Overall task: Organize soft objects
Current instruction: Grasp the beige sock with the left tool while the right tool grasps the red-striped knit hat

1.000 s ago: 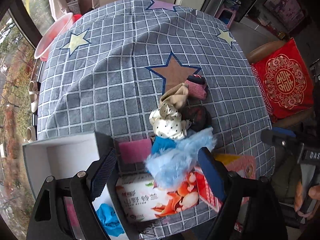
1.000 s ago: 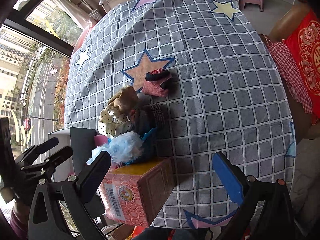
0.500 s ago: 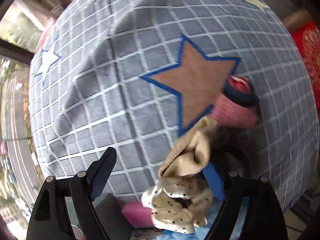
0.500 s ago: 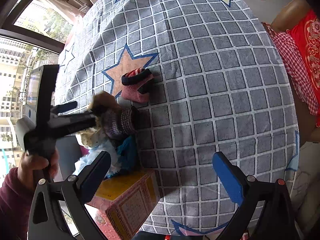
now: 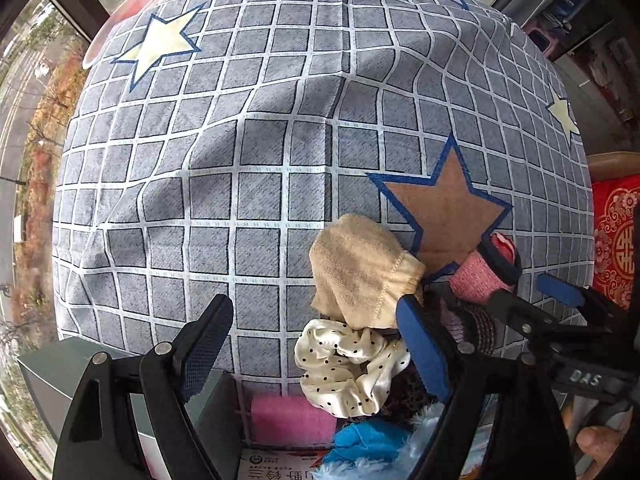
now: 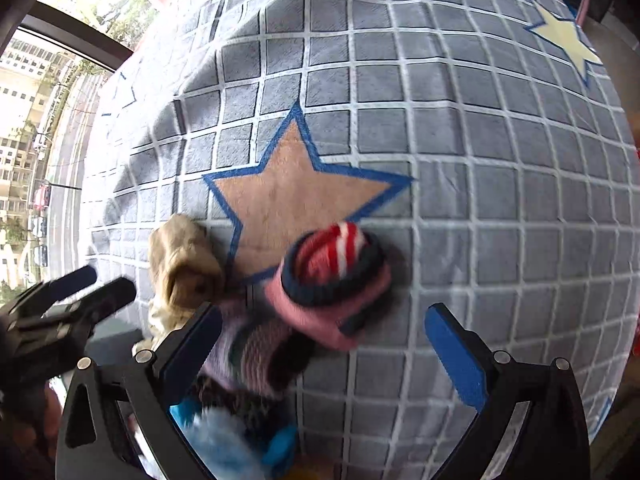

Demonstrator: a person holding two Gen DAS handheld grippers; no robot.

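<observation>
A pile of soft things lies on the checked tablecloth [image 5: 256, 152]. A beige sock [image 5: 360, 276] and a white dotted scrunchie [image 5: 348, 364] sit between the fingers of my open left gripper [image 5: 316, 344]. A pink sock with a dark cuff [image 6: 332, 280] and a dark purple knit piece [image 6: 256, 352] lie between the fingers of my open right gripper [image 6: 324, 348], which also shows in the left wrist view [image 5: 520, 308]. Blue fluffy cloth [image 6: 224, 444] lies below the pile.
A grey open box [image 5: 52, 368] stands at the near left table edge, with a pink sponge [image 5: 292, 420] and a printed carton [image 5: 276, 464] beside it. A brown star patch [image 6: 296, 192] marks the cloth. A red cushion [image 5: 616, 240] sits at the right.
Both grippers have moved forward and down to the pile. My left gripper swung left around the beige sock and scrunchie. My right gripper now straddles the pink sock and knit piece.
</observation>
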